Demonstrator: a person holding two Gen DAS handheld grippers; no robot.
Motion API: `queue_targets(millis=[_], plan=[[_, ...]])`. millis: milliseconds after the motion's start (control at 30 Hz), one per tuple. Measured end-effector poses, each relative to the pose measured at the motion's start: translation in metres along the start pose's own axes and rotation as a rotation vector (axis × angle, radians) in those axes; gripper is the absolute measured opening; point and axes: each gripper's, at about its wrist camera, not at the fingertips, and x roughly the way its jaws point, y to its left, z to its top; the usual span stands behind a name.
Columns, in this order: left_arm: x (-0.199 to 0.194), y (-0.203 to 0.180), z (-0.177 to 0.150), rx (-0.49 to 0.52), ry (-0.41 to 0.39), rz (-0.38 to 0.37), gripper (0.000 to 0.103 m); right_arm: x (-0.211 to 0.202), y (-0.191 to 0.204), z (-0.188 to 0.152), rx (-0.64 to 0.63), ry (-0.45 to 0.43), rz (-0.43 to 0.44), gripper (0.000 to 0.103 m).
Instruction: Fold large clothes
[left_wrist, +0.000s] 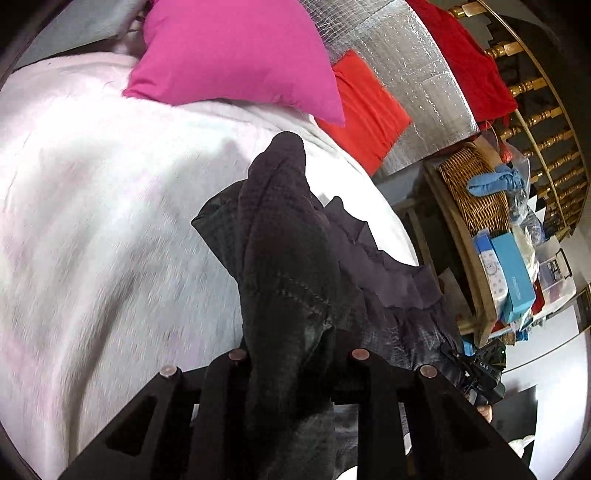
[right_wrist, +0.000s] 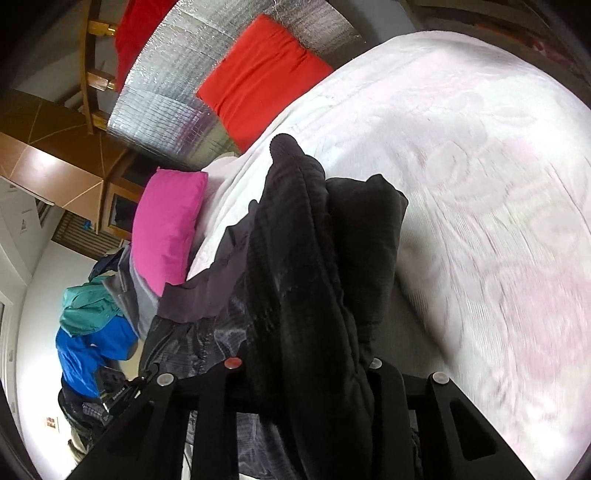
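A large dark garment (left_wrist: 280, 221) with a ribbed black edge and a grey-purple lining hangs bunched over the bed. In the left wrist view my left gripper (left_wrist: 295, 332) is shut on a thick fold of it, and the cloth covers the fingertips. The right wrist view shows the same garment (right_wrist: 295, 229) rising between the fingers of my right gripper (right_wrist: 303, 332), which is shut on another fold. The garment's lower part sags between the two grips, lifted off the bed cover.
The bed's pale pink-white cover (left_wrist: 92, 221) (right_wrist: 480, 184) spreads beneath. A pink pillow (left_wrist: 229, 55) and a red pillow (left_wrist: 369, 110) lie by a silver foil panel (left_wrist: 406, 74). Beside the bed stand a wicker basket (left_wrist: 476, 195), blue boxes (left_wrist: 513, 277) and a heap of blue and teal clothes (right_wrist: 92, 332).
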Motion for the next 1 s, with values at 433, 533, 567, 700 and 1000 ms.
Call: queue_targets(millis=[433,533,567,700,1000], plan=[[0.008,0.02,-0.012,-0.032,0.03,0.244,0.06,-0.01,-0.051,-0.019,0.144,-0.031,-0.134,0.068],[-0.02,0.007,-0.019,-0.002,-0.08,0.303,0.061,-0.047,-0.045,-0.032,0.117,-0.145,-0.205,0.072],[-0.029,0.001,-0.022,0.014,-0.125,0.331,0.062,-0.062,-0.045,-0.038,0.103,-0.195,-0.218,0.073],[-0.053,-0.034,-0.045,0.158,-0.272,0.425,0.07,-0.095,-0.033,-0.062,0.017,-0.284,-0.185,0.073],[0.019,-0.044,-0.08,0.353,-0.025,0.637,0.075,-0.035,-0.01,-0.098,-0.117,-0.029,-0.329,0.046]])
